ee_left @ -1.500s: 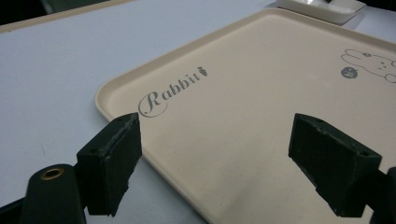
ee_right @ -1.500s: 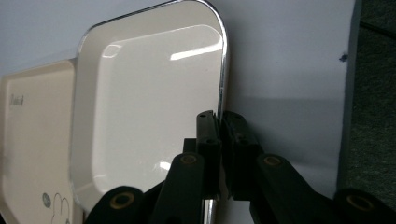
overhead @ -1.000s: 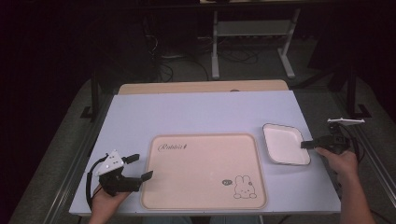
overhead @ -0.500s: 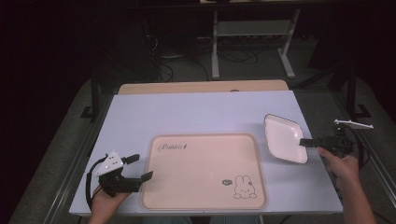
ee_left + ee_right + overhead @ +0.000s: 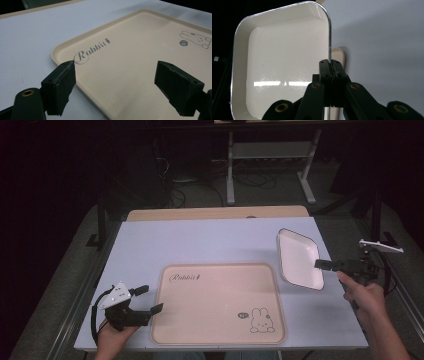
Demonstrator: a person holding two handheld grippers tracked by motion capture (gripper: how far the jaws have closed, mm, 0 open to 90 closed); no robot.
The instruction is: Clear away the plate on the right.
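Observation:
A white square plate [image 5: 297, 257] hangs tilted above the table's right side. My right gripper [image 5: 324, 265] is shut on its near rim. In the right gripper view the plate [image 5: 284, 62] stands on edge with its hollow facing the camera, and my right gripper [image 5: 330, 66] pinches the rim between both jaws. A beige tray [image 5: 218, 302] with a rabbit drawing lies flat at the table's front centre. My left gripper [image 5: 149, 299] rests open at the tray's left edge. In the left gripper view the tray [image 5: 140, 57] lies beyond my left gripper [image 5: 125, 82], whose jaws hold nothing.
The pale blue table [image 5: 200, 245] has a wooden strip [image 5: 215, 213] along its far edge. A metal stand [image 5: 270, 155] and cables lie on the dark floor behind. The table's right edge runs just under my right hand [image 5: 367, 295].
My right gripper has lifted the plate off the table and tipped it up, moving slightly right. The left gripper has stayed in place.

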